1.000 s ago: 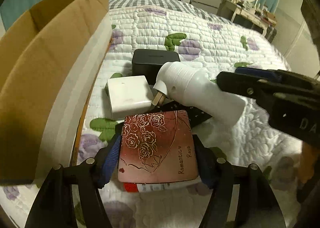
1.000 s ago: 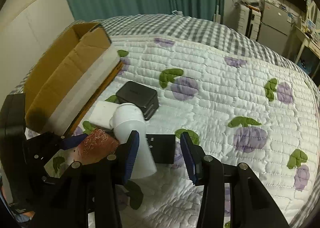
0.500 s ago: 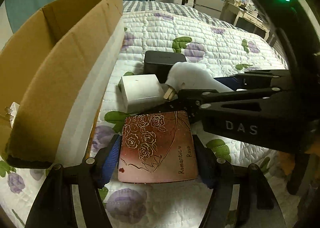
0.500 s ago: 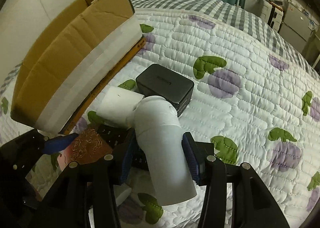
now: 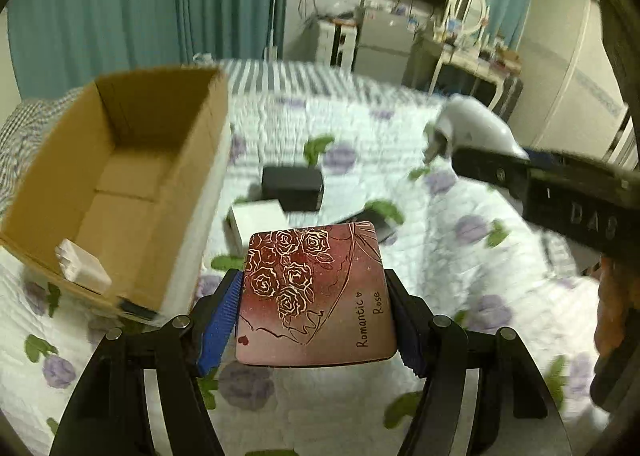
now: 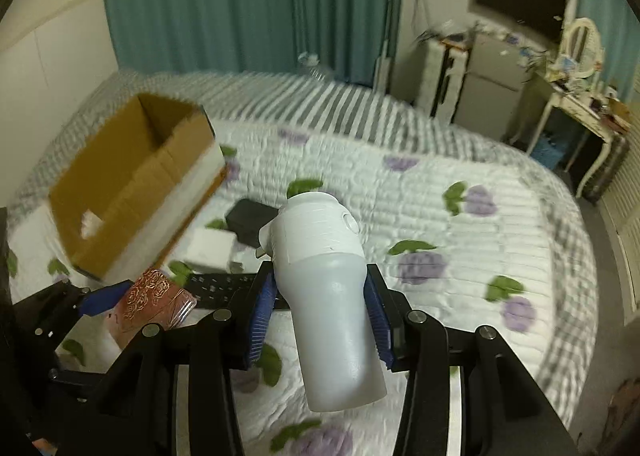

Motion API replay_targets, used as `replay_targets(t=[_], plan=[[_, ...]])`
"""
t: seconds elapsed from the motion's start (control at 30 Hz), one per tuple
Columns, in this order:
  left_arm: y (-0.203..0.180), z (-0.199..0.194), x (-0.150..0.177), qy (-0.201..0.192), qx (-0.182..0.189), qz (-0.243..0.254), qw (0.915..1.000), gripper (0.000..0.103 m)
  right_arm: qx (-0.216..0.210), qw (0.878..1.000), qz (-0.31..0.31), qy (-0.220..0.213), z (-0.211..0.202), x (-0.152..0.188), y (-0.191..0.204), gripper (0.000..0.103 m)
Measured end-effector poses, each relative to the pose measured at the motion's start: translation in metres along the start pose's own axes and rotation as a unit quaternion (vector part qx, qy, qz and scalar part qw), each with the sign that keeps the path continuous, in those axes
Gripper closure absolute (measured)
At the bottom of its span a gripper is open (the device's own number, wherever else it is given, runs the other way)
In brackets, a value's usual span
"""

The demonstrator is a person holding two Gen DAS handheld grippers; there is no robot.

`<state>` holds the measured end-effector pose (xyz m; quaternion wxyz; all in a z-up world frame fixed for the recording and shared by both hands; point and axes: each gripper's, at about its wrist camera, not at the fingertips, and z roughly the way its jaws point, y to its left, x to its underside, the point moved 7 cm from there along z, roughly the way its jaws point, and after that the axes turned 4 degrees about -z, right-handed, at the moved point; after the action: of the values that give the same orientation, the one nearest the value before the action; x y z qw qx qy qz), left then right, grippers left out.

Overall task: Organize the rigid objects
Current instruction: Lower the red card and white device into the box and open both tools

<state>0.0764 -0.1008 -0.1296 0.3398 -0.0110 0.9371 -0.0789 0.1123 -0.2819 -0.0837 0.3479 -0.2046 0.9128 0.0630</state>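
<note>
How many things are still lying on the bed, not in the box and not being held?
3: a black box by the cardboard box, a white cube in front of it, and a flat black gadget nearest the grippers. Others may be hidden.

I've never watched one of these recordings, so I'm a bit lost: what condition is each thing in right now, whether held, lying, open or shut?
Left hand-held gripper: shut on the rose tin.
Rose tin: held above the bed.
Right hand-held gripper: shut on the white bottle.
White bottle: lifted, tilted.
Cardboard box: open, one white item inside.
Black box: lying on the quilt.
White block: lying on the quilt beside the black box.
</note>
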Motion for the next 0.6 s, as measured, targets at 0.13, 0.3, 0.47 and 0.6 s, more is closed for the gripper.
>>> replay_targets(t=[0.13,0.3,0.47,0.6], plan=[[0.007,-0.043,-0.023,-0.038,0.02,-0.001,0.9991,0.034,0.024,1.0,0.003,-0.018,-0.043,-0.019,0.013,0.059],[0.037,-0.09,-0.056,-0.084,0.021,0.007,0.9962,0.034,0.032,0.998,-0.006,-0.05,-0.082,-0.055,0.053,0.059],[0.086,-0.113,-0.078,-0.111,0.001,0.009,0.9937,0.034,0.019,0.996,-0.015,-0.081,-0.095,-0.095,0.105,0.06],[0.127,-0.109,-0.088,-0.111,-0.013,0.018,0.9935,0.034,0.006,0.996,-0.008,-0.089,-0.08,-0.117,0.14,0.06]])
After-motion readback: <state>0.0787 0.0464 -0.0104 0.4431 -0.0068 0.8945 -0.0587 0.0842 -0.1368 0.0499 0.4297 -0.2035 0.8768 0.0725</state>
